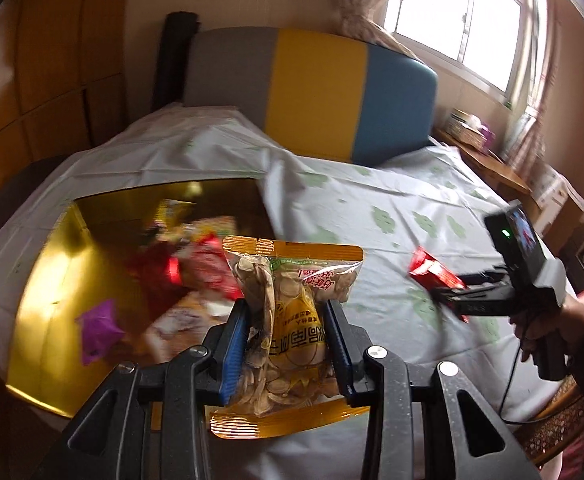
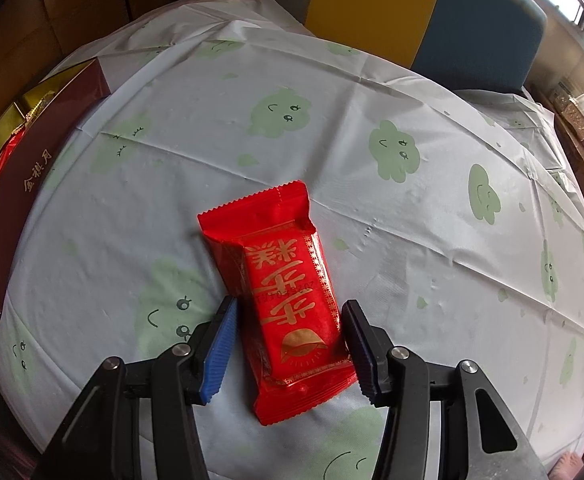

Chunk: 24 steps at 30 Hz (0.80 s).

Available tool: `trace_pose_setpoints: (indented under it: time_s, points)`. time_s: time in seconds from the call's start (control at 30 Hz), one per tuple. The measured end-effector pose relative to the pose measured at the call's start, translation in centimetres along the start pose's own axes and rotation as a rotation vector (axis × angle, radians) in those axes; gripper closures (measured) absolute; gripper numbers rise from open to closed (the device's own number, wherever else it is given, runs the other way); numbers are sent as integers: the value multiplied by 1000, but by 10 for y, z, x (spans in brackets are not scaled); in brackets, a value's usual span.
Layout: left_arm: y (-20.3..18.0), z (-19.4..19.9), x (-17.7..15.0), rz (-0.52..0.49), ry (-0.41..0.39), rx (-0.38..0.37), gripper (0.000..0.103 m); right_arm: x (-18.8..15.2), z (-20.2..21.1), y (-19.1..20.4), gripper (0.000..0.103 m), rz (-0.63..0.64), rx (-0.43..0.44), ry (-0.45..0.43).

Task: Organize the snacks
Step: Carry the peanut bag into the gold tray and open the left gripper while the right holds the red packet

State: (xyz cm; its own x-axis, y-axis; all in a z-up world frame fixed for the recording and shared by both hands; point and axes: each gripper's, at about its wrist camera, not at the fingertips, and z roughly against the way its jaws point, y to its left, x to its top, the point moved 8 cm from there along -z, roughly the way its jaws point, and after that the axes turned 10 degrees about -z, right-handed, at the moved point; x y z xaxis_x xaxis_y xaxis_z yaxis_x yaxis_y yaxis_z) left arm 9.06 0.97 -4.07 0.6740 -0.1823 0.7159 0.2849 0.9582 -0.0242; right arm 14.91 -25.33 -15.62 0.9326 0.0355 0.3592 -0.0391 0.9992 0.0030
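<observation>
Left wrist view shows the left gripper [image 1: 288, 320] clenched on a clear, orange-edged packet of sliced nuts or seeds [image 1: 292, 304], its blue-padded fingers [image 1: 234, 344] pressing both sides of the packet, which is lifted clear of the white tablecloth with green cloud faces [image 1: 372, 200]. Beyond the packet, toward the table's left edge, stands an open gold-lined box [image 1: 52, 292] holding blurred snack wrappers, among them a purple packet [image 1: 98, 330] and several red ones. A grey, yellow and blue chair back [image 1: 312, 88] rises past the far edge of the table.

At the right edge of this view a person's hand [image 1: 548, 328] holds the right gripper [image 2: 288, 344], which points down at a red foil snack bar with gold lettering [image 2: 288, 288].

Right wrist view shows that bar lying flat on the tablecloth near the table's near edge, between the right gripper's two fingers. The right finger touches or nearly touches the bar's side, while the blue-padded left one stands just apart from the wrapper, so the bar is not clamped. The box's dark red outer wall [image 2: 32, 184] runs along the table's left edge.
</observation>
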Motion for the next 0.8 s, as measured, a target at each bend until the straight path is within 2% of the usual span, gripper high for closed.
trace_pose_setpoints:
  time_s: [0.13,0.2,0.3,0.4,0.53,0.6,0.7,0.8]
  points:
    - [63,12,-1,124,-1,81,65,0,0,-2,50,1,1,1]
    - [100,16,-5,223,7,107,65,0,0,-2,50,4,-1,1]
    - [137,14,-15,293,44,153,65,1,-1,-3,50,7,-1,3]
    - [159,4,-23,375,89,139,65,1,-1,-2,50,8,-5,4]
    - [164,-19,-25,420,133,120,65,1,-2,-2,51,7,-4,4]
    - [160,-34,-29,425,179,128,64,1,-2,-2,51,6,-2,3]
    - [148,-54,-35,380,247,147,64,1,-2,-3,51,6,-2,2]
    - [140,-50,-40,352,236,156,62,1,-2,-2,51,7,-3,3]
